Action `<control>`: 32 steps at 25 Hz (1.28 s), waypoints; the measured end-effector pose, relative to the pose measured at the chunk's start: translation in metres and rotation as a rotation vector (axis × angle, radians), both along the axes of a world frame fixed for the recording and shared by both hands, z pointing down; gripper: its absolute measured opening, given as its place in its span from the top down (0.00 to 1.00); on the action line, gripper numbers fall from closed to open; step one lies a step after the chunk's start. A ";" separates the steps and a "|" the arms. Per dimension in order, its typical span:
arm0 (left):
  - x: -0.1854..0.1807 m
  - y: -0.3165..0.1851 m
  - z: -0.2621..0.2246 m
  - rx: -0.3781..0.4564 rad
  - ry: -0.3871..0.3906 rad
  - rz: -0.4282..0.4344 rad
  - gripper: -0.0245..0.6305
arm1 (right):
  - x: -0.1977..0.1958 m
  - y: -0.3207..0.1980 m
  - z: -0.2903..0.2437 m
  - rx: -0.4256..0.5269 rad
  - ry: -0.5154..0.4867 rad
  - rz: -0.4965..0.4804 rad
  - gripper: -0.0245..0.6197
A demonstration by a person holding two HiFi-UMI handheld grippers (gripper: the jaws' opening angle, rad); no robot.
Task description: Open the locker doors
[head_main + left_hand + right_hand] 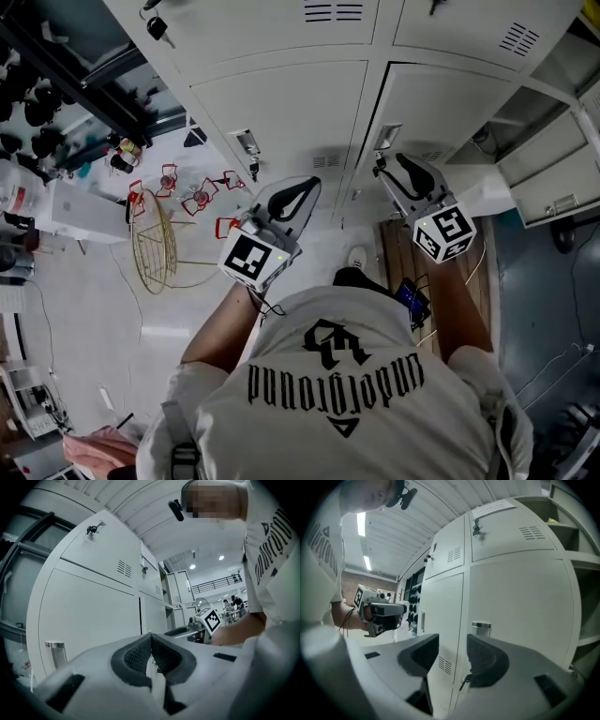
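my left claw (151, 639): pressed together, the dark ribbed pads meeting at their tips with nothing between them. It hovers in front of the left-hand lower door and touches nothing.
my right claw (452, 644): spread apart and empty (through the gap I see only the seam between two doors and a strip of vent slots). It points at the right-hand lower door.
pale grey sheet-metal locker doors (286, 108): two lower ones are straight ahead of me with two upper ones over them. All sit flush in their frames, as far as I can tell from the steep head view.
small chrome pull handle (481, 628): on the right-hand lower door, just beyond one jaw of my right claw and not touched.
dark key (464, 682): hanging from the lock below that handle.
open grey shelving (553, 159): to the right of the lockers.
gold wire stand (155, 242): on the pale floor, well off to my left.
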State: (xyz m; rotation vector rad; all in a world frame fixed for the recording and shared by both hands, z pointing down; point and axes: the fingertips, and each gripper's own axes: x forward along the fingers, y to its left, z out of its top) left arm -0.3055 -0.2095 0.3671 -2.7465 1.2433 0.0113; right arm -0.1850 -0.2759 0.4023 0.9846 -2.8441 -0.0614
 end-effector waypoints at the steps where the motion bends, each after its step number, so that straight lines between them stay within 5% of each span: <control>1: -0.001 -0.003 0.001 0.001 -0.004 -0.002 0.95 | -0.001 -0.007 0.005 -0.007 0.006 -0.001 0.66; 18: 0.006 -0.072 0.023 -0.068 -0.023 -0.052 0.95 | -0.034 -0.074 0.042 -0.081 0.018 -0.108 0.63; 32: 0.003 -0.083 0.029 -0.121 0.037 -0.086 0.95 | -0.037 -0.080 0.040 -0.075 -0.021 -0.039 0.63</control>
